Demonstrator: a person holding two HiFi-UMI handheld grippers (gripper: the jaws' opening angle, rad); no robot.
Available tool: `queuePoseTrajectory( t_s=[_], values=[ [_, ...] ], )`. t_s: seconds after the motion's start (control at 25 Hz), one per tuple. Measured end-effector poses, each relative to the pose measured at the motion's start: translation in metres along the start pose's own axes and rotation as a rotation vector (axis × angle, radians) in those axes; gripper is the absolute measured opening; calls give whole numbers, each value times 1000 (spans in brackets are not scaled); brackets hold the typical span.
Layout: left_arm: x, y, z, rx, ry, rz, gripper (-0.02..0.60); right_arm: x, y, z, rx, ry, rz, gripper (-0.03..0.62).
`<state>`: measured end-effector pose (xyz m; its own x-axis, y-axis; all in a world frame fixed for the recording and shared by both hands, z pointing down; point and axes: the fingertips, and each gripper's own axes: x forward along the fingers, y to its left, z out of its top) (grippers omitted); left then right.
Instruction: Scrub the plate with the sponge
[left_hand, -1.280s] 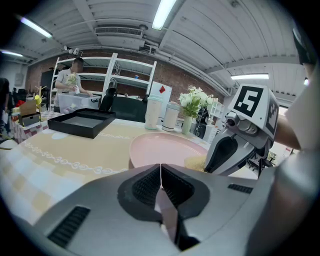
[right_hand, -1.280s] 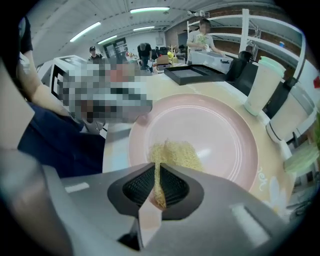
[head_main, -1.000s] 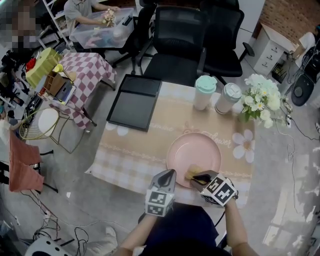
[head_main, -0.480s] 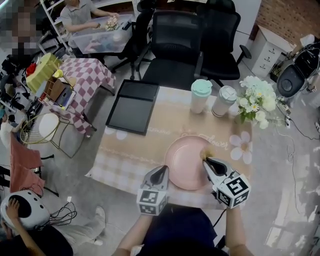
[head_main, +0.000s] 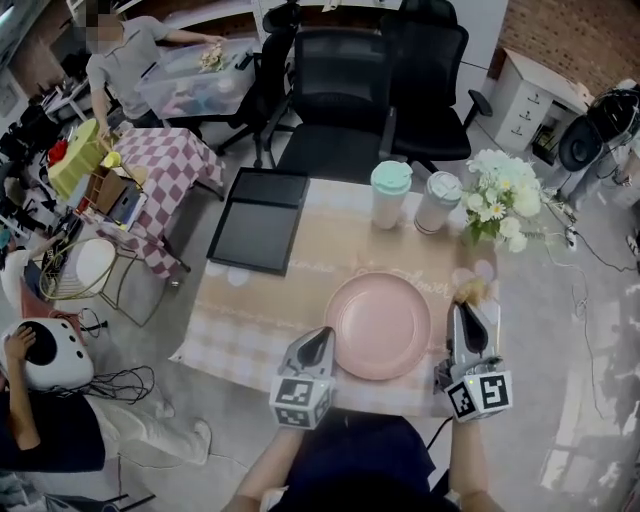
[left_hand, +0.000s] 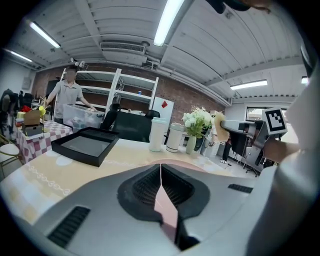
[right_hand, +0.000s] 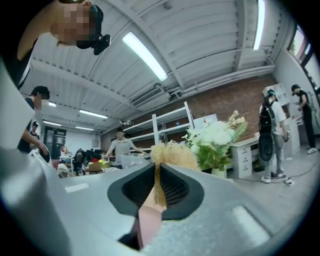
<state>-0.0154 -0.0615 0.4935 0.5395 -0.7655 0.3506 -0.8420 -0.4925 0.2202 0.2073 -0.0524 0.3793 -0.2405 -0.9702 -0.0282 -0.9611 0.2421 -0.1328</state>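
One pink plate (head_main: 382, 325), round and bare, flat on the near-right part of the table. One sponge (head_main: 472, 291), straw-yellow and fibrous, off the plate and just beyond its right rim, clamped at the tips of the right gripper (head_main: 471, 312). Jaws pressed onto it from both sides, its tuft sticking out past the tips. Left gripper (head_main: 322, 338) at the plate's near-left rim, jaws closed together with nothing between them; cannot tell whether touching the rim. Two lidded cups close together at the far edge: mint-lidded tumbler (head_main: 389, 194), grey-lidded tumbler (head_main: 436, 202). One bunch of white flowers (head_main: 497, 205) just right of them. One black tray (head_main: 257, 221), rectangular, at the far-left corner. One tablecloth (head_main: 262, 300) over the table, beige with pale checks, white flower prints and a line of script. Two black office chairs (head_main: 335, 95) side by side behind the table. One side table (head_main: 170, 150) to the left under a pink-and-white checked cloth, cluttered at its far end. One white drawer cabinet (head_main: 535, 100) at far right. Grey floor (head_main: 570, 340), cables (head_main: 120, 378) trailing across it. Two people in the head view: standing person (head_main: 125, 65) at a clear bin (head_main: 195, 80), crouching person (head_main: 60, 440) at lower left. Red brick wall (head_main: 590, 30), white shelving (left_hand: 132, 95), ribbed ceiling (left_hand: 120, 25) with tube lights (left_hand: 167, 20).
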Motion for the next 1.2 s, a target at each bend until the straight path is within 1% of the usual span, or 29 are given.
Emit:
queuePoseTrajectory(
  t_s=[0.08, 0.16, 0.24, 0.32, 0.52, 0.92, 1.2],
  values=[
    [1, 1, 0, 1, -1, 1, 12, -10, -13, 0, -25, -33, -75, 34],
    [2, 2, 1, 2, -5, 3, 12, -19, -23, -4, -42, -44, -128, 34],
    [3, 3, 2, 3, -6, 4, 12, -26, -32, -12, -33, -26, -166, 34],
    [4, 4, 4, 6, -9, 6, 12, -30, -38, -23, -24, 13, -187, 34],
    [5, 7, 4, 11, -15, 11, 12, -36, -39, -43, -43, 103, -209, 32],
    [5, 9, 4, 15, -24, 17, 12, -33, -35, -50, -55, 133, -197, 31],
    [1, 14, -1, 5, -13, 23, 12, -35, -29, -56, -63, 160, -197, 31]
  ],
)
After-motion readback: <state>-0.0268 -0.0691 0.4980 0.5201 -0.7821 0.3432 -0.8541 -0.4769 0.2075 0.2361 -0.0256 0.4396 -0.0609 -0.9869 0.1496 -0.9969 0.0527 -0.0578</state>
